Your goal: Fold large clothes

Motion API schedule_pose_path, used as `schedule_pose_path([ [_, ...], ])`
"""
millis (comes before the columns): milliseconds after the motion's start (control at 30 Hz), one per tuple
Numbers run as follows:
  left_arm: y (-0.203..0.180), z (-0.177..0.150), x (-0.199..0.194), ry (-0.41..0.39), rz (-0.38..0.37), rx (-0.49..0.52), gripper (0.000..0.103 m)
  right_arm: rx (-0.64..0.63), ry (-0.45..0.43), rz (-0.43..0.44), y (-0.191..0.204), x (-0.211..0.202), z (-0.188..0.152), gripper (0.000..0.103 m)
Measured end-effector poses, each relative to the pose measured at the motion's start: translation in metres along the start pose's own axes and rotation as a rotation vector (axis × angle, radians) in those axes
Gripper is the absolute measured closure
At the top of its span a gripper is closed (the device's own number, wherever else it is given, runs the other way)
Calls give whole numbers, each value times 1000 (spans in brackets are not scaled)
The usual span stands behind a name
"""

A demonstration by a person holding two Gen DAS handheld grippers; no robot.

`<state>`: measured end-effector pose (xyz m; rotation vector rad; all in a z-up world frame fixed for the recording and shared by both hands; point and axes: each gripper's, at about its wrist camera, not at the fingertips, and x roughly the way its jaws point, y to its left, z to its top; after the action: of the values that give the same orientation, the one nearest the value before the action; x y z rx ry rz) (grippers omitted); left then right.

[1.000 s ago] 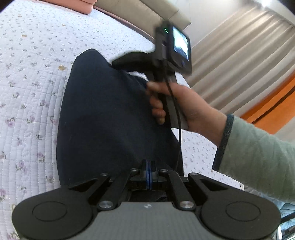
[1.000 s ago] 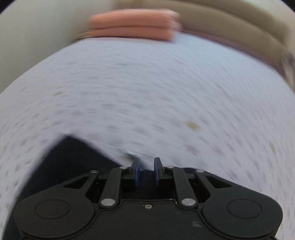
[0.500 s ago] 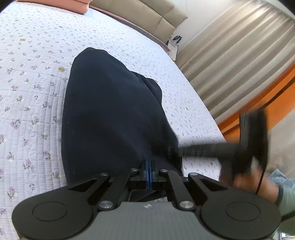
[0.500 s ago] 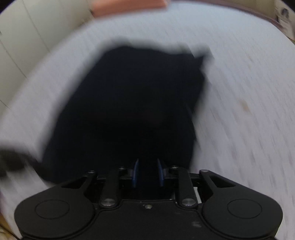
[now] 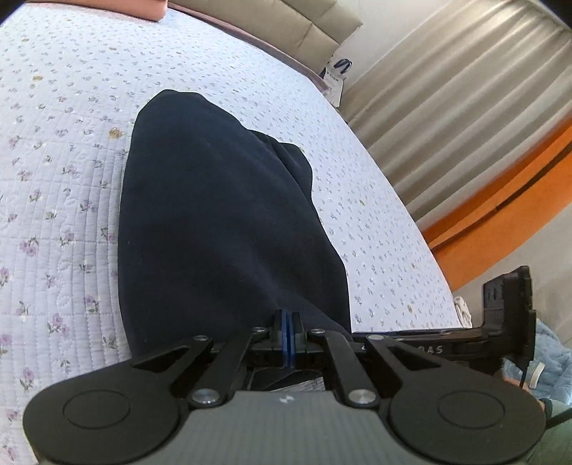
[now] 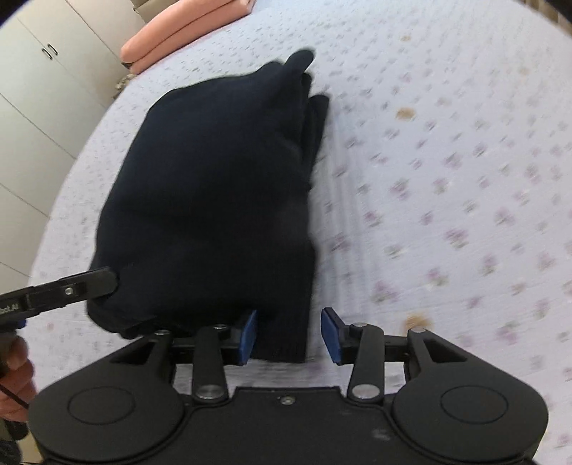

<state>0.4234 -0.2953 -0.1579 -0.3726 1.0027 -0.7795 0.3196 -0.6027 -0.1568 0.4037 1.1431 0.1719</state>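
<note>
A dark navy garment (image 5: pixel 221 221) lies folded into a long shape on the floral quilted bed (image 5: pixel 64 150). My left gripper (image 5: pixel 287 331) is shut on the garment's near edge. In the right wrist view the same garment (image 6: pixel 214 186) lies in several layers. My right gripper (image 6: pixel 289 334) is open, its blue pads either side of the garment's near right corner. The left gripper's fingers (image 6: pixel 85 284) reach in at the garment's left near corner. The right gripper's body (image 5: pixel 500 322) shows at the right edge of the left wrist view.
Folded salmon-pink bedding (image 6: pixel 178 28) lies at the far end of the bed. A beige headboard (image 5: pixel 286 25), curtains (image 5: pixel 447 89) and an orange strip (image 5: pixel 500 200) stand to the right. White cupboards (image 6: pixel 43 89) are at the left.
My right gripper swung from the garment's far end back to its near right corner and opened wide. My left gripper stayed shut on the near edge.
</note>
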Motion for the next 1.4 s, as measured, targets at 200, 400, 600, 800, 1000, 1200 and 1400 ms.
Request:
schedule_pose_path([
  [200, 3, 0, -1, -6, -11, -28, 99, -243, -71, -138, 40, -18, 3, 97],
  [400, 0, 2, -6, 7, 0, -8, 99, -257, -45, -216, 25, -30, 10, 98],
  [600, 3, -9, 8, 113, 13, 52, 99, -159, 40, -188, 3, 11, 1, 92],
  [800, -1, -6, -10, 67, -11, 74, 92, -124, -53, -170, 3, -44, 27, 57],
  [1000, -5, 10, -16, -24, 8, 87, 85, -184, -332, -103, 47, -27, 77, 70],
  [1200, 7, 0, -12, -56, 4, 18, 89, -199, -349, -200, 55, 44, 93, 91],
  [1400, 32, -11, -23, -45, -36, -95, 96, -155, -309, -244, 27, 19, 75, 69],
])
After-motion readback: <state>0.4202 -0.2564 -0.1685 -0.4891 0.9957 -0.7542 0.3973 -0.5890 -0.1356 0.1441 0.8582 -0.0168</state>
